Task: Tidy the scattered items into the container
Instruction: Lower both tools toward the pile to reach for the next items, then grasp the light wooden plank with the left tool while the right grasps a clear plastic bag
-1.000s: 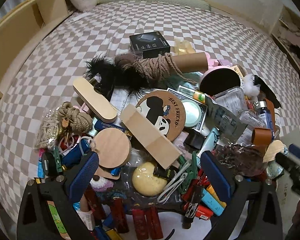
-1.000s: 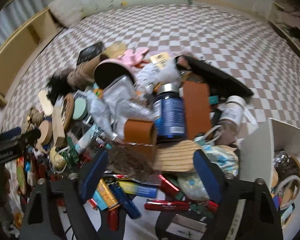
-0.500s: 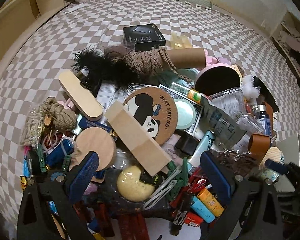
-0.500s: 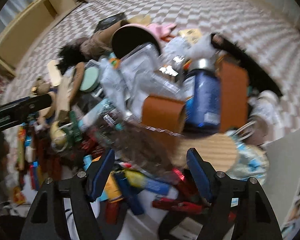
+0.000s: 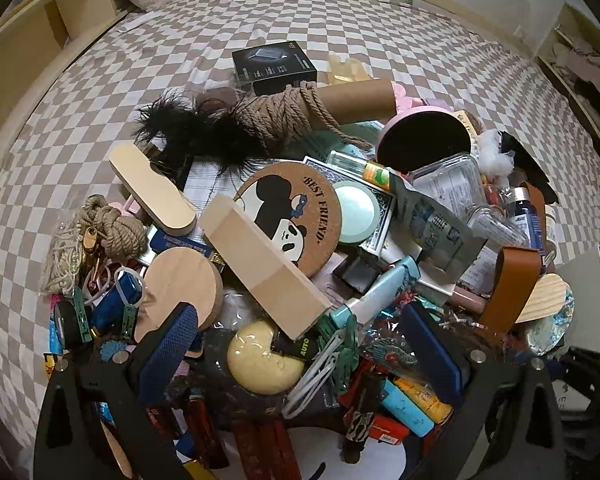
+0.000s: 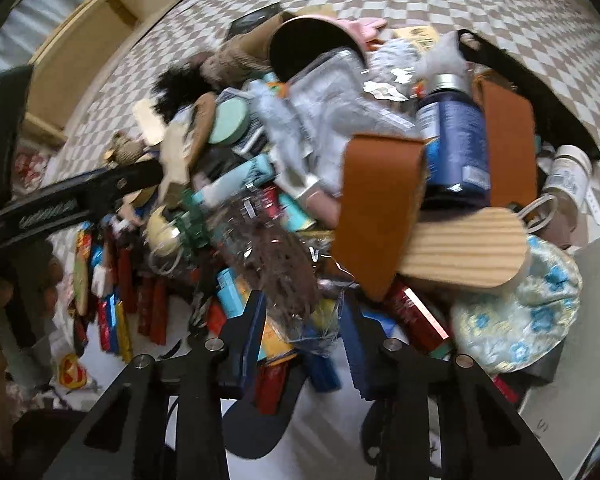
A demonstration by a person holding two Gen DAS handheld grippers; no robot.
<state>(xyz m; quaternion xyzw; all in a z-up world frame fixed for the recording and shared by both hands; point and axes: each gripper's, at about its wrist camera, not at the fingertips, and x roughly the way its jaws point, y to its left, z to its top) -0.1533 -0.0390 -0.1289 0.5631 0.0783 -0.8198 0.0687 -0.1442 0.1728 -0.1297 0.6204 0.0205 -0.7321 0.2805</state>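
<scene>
The bed [image 5: 80, 92], in a checked cover, carries a heap of scattered items [image 5: 300, 240] near its front edge; the white container [image 6: 588, 320] stands at the heap's right side. The right gripper [image 6: 304, 332] has its fingers clenched on a crinkly clear bag [image 6: 276, 264] of dark bits at the heap's front. The left gripper [image 5: 300, 344] hangs released over a wooden block [image 5: 264, 268] and a yellow disc [image 5: 260, 356]. Lifted carelessly, the bag could drag neighbouring lighters [image 6: 236, 288] off the edge, or slip, since film crumples under the pads.
</scene>
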